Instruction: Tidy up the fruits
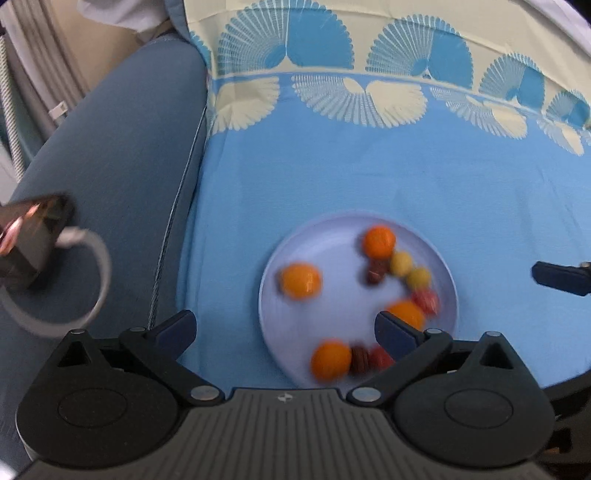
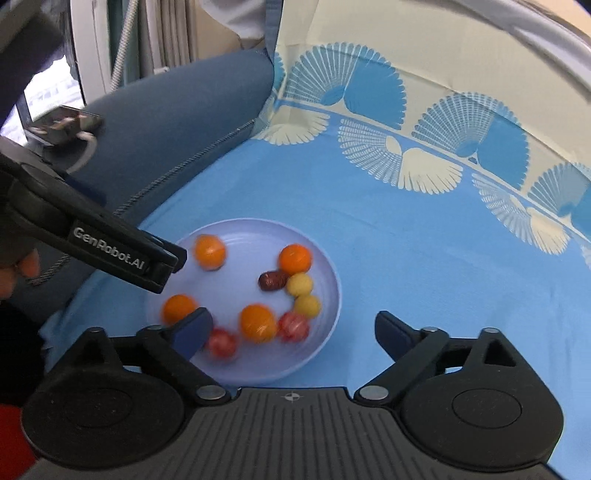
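Both jaws spread wide, gripping nothing: left gripper (image 1: 284,325), right gripper (image 2: 293,328). "GenRobot.AI" printed on the left gripper's finger. Fruits (image 2: 257,322) on pale plate (image 2: 325,332) just ahead, partly between the fingers.

Sofa: a blue-grey sofa (image 1: 122,155) with a round, soft arm and a rope-like seam along its edge.
Cloth: a bright blue cloth (image 1: 332,177) lies flat right beside the sofa arm and runs up the back.
Cloth pattern: cream and blue fan shapes (image 2: 436,122) in a row, on the cloth part far from the sofa arm.
Curtain: pale folds (image 2: 166,33) hang behind the sofa.
Hose: a ribbed grey hose (image 2: 123,44) hangs behind the sofa, beside the curtain.
Light: soft daylight, brightest behind the sofa.
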### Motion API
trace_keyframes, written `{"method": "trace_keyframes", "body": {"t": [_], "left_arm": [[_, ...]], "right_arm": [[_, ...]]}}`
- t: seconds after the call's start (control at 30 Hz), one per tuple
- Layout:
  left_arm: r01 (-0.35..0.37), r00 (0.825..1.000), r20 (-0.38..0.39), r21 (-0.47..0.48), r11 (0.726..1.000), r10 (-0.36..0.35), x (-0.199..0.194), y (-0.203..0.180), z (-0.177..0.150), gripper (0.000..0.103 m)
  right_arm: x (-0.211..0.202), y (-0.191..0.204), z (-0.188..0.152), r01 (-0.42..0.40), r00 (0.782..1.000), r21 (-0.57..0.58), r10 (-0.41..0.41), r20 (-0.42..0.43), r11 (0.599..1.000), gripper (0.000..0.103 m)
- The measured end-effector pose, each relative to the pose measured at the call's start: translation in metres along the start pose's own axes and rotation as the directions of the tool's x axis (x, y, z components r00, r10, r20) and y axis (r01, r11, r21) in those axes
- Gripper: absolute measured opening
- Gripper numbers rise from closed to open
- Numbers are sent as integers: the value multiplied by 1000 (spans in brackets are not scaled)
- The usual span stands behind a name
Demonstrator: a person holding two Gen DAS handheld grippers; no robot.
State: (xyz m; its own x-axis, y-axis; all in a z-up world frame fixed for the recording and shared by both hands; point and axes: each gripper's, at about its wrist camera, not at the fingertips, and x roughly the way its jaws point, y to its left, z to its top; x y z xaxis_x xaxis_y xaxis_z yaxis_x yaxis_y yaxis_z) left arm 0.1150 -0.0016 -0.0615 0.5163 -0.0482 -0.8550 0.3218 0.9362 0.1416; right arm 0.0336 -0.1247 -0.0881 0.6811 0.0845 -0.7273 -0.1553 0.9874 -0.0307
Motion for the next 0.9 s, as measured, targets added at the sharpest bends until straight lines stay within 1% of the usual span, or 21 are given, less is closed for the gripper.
{"method": "trace_keyframes", "body": {"t": [0.07,0.13,0.2,0.3,0.4,0.47,0.67,0.9], "left_arm": [[11,1000,8,-6,1000,-11,-17,0,-10,103],[10,999,41,-16,1000,-9,-35,0,-19,103],[-6,998,67,-12,1000,7,-46,-3,-29,103],[-31,997,68,-2,1000,32,-55,-8,-40,103],[-20,998,61,-16,1000,20,-64,-10,-49,103],[-18,997,71,-16,1000,19,-73,-13,-56,103],[-25,994,102,9,1000,24,-91,-23,-69,103],[-27,994,109,5,1000,27,-98,-26,-74,103]], "right_arm": [[-19,8,-8,-6,1000,7,6,20,1000,102],[-35,15,-14,6,999,14,-7,39,1000,102],[-46,18,-19,16,999,38,-17,40,999,102],[-59,20,-24,16,999,69,-20,49,998,102],[-73,24,-32,50,997,71,-54,60,996,102],[-81,22,-38,56,996,82,-62,65,995,102],[-98,21,-48,88,991,105,-97,87,991,102],[-106,26,-50,93,989,92,-103,104,991,102]]}}
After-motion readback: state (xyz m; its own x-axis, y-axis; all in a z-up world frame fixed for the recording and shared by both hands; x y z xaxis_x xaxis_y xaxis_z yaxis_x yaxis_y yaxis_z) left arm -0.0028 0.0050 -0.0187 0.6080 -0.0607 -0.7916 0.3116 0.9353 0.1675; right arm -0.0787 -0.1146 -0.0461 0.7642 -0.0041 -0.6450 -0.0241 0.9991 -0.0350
